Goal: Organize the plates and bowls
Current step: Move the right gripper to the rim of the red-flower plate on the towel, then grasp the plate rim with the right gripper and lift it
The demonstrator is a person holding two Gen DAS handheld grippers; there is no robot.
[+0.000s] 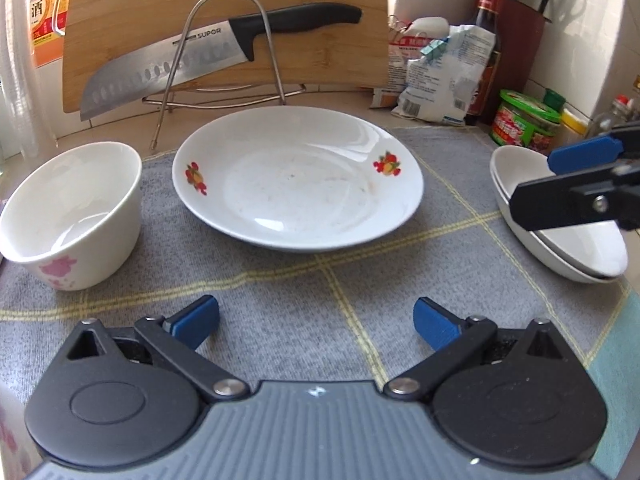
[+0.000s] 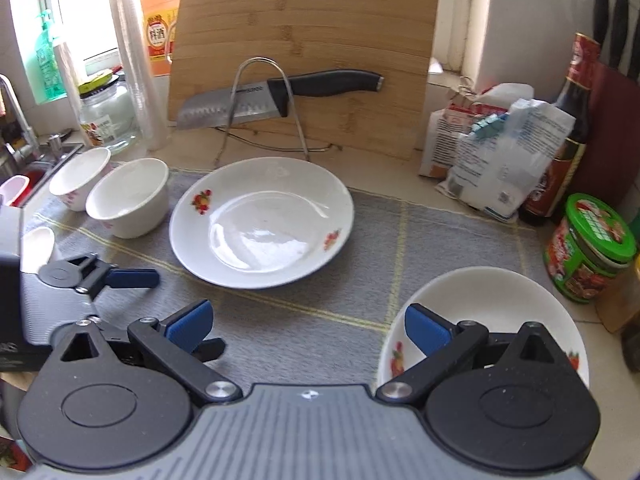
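Both jaws spread, empty; right gripper [image 2: 306, 330] over stacked plates [image 2: 486, 304]; risk: glazed rim slipping, chipping big plate [image 1: 298, 178] nearby.

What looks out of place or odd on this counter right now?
The knife stands out: it rests slanted across the wire rack against the cutting board, blade exposed, rather than in a slot. The big plate shows faint smudges inside. Nothing is spilled or broken.
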